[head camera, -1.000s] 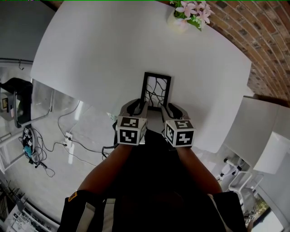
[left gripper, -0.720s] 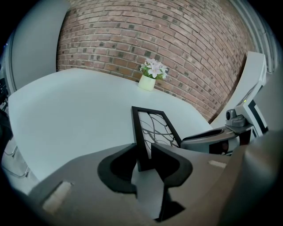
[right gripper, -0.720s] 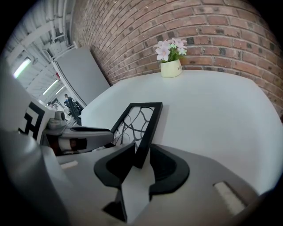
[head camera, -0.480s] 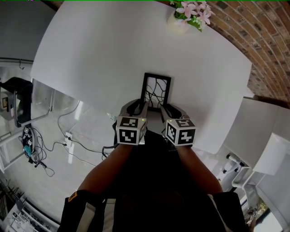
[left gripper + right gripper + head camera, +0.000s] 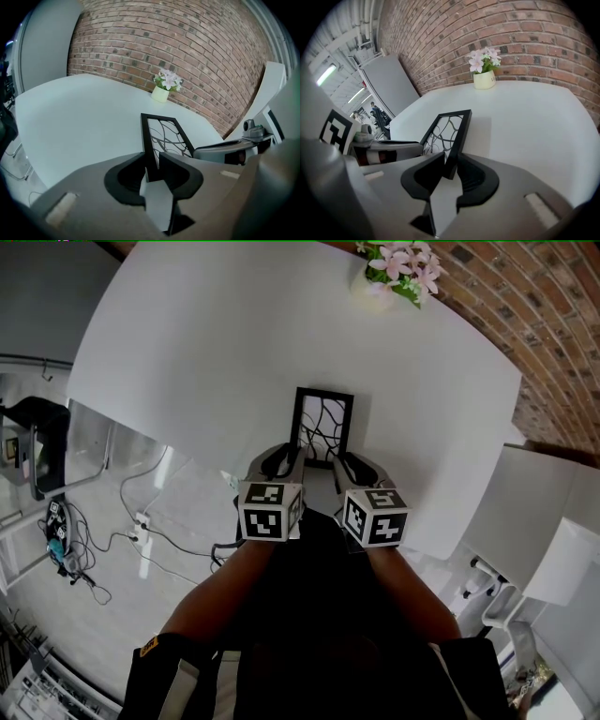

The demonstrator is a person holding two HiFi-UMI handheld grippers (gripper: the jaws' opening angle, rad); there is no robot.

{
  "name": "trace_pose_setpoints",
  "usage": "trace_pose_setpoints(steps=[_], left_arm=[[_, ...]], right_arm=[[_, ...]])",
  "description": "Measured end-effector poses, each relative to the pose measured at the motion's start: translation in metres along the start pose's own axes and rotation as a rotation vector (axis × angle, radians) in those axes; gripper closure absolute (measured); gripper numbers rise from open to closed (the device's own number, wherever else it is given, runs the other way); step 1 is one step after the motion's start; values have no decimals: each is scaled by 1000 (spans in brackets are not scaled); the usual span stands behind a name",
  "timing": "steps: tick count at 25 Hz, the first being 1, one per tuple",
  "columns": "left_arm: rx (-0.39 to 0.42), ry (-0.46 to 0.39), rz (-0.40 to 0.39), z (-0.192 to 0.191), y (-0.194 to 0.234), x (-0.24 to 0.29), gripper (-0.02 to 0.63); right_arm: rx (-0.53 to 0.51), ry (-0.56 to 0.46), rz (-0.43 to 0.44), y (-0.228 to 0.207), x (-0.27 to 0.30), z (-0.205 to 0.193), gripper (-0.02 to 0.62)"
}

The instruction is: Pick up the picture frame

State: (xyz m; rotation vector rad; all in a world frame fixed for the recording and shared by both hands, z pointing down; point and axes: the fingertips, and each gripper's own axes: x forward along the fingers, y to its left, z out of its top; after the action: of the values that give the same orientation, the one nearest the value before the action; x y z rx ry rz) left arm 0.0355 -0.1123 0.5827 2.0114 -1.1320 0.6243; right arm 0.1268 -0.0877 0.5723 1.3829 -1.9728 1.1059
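The picture frame is found close to the near edge of the white table, with its lower side toward that edge and its top toward the potted flowers at the far edge. Its lower left side is clasped between the jaws of the left gripper, and its lower right corner is clamped by the right gripper. Both pairs of jaws have just been closing, and the frame's black border is met by the pads on either side.
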Motion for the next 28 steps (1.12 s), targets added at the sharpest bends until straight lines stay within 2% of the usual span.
trace_pose_setpoints(steps=[8,19,28], left_arm=[[-16,-107,22,37,3,-38,517],[-46,-315,120,89,17,-126,518],[-71,-440,188,106,25,-197,520]], right_arm=[[-61,-94,19,32,-23,42,517],[-204,-232,97,104,-65,97,520],[-299,-334,168,163,-101,117,523]])
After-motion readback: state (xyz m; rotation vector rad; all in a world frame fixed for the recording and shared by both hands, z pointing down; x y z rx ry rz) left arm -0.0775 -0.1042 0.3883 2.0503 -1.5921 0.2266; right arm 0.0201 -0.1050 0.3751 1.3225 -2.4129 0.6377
